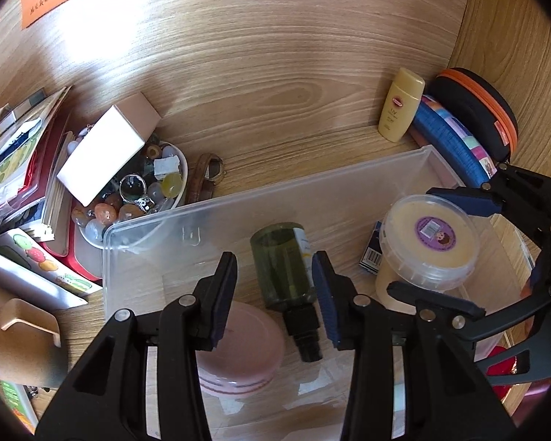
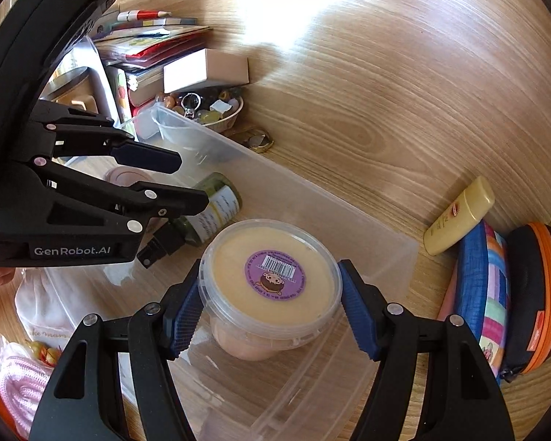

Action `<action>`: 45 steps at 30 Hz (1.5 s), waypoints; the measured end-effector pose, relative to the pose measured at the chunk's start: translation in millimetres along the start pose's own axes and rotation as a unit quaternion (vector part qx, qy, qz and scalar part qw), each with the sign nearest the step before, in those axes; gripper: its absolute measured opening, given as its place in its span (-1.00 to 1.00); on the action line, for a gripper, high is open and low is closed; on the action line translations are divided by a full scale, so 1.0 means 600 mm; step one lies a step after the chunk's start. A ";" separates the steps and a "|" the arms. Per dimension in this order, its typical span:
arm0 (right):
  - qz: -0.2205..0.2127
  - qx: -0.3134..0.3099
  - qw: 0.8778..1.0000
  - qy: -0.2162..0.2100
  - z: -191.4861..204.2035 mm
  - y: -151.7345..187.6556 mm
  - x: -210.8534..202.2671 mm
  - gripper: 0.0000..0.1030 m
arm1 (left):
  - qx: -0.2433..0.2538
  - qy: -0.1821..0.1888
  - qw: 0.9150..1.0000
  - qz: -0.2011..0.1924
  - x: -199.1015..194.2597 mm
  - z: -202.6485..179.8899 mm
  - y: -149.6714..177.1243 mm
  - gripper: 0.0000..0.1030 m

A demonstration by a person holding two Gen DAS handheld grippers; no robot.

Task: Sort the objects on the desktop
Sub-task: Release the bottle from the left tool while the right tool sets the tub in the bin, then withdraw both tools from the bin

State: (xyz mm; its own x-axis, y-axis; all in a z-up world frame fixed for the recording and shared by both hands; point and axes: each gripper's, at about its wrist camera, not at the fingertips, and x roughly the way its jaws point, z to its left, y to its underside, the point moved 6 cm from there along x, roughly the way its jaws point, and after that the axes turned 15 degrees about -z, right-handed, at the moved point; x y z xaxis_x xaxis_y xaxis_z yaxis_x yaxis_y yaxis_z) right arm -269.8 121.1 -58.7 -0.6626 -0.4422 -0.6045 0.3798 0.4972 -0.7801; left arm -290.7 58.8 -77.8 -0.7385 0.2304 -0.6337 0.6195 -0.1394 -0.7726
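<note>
- Nearest you, your left gripper (image 1: 279, 294) hangs spread over the clear plastic bin (image 1: 209, 213), its pads on either side of the green spray bottle (image 1: 284, 262) without touching it; the bottle lies flat on the bin floor, so that item reads as sorted.
- Beside the bottle, the pink round compact (image 1: 246, 349) also rests inside the bin.
- On the right, your right gripper (image 2: 268, 305) brackets the lidded tub (image 2: 272, 279) of yellow cream inside the bin; the pads sit at the lid rim, but whether they press it or have just let go cannot be told.
- Beyond the bin wall, still on the counter (image 1: 275, 73): the bowl of beads (image 1: 136, 191) with a white box (image 1: 110, 143) propped on it, and the leather-strap watch (image 1: 205, 176).
- Farther right, the yellow sunscreen bottle (image 1: 400, 104), the striped pouch (image 1: 455, 143) and the orange-trimmed case (image 1: 477, 110) stand outside the bin.
- Judgement: three items are in, several remain; the sorting looks roughly a third done.
</note>
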 end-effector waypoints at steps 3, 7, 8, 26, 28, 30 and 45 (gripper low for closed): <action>0.001 -0.010 1.000 0.003 0.004 -0.002 0.005 0.28 | 0.000 -0.002 1.000 -0.006 -0.001 0.000 -0.003 0.09; 0.006 -0.023 1.000 0.006 0.009 -0.004 0.007 0.28 | 0.002 -0.003 1.000 -0.018 -0.011 0.002 -0.010 0.25; 0.008 -0.026 1.000 0.007 0.010 -0.004 0.008 0.28 | 0.003 -0.002 1.000 -0.019 -0.013 0.001 -0.011 0.25; 0.009 -0.004 1.000 0.014 0.020 -0.019 -0.012 0.66 | -0.003 -0.018 0.999 -0.044 -0.054 0.017 -0.016 0.61; 0.003 -0.001 1.000 0.019 0.018 -0.023 -0.020 0.66 | -0.002 -0.022 0.999 -0.044 -0.062 0.018 -0.016 0.68; -0.006 0.001 1.000 0.024 0.017 -0.028 -0.032 0.66 | -0.005 -0.023 0.999 -0.049 -0.074 0.020 -0.017 0.76; -0.051 0.028 0.997 0.046 0.021 -0.018 -0.143 0.73 | -0.017 -0.023 0.997 -0.072 -0.145 0.016 0.001 0.85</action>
State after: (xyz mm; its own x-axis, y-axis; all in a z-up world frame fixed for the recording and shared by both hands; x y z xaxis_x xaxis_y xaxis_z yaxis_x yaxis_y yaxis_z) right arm -209.1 144.1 -0.5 -0.7547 -0.4168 -0.5067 0.3413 0.4102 -0.8457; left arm -228.7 29.4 -23.5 -0.8316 0.2009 -0.5177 0.5140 -0.0743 -0.8545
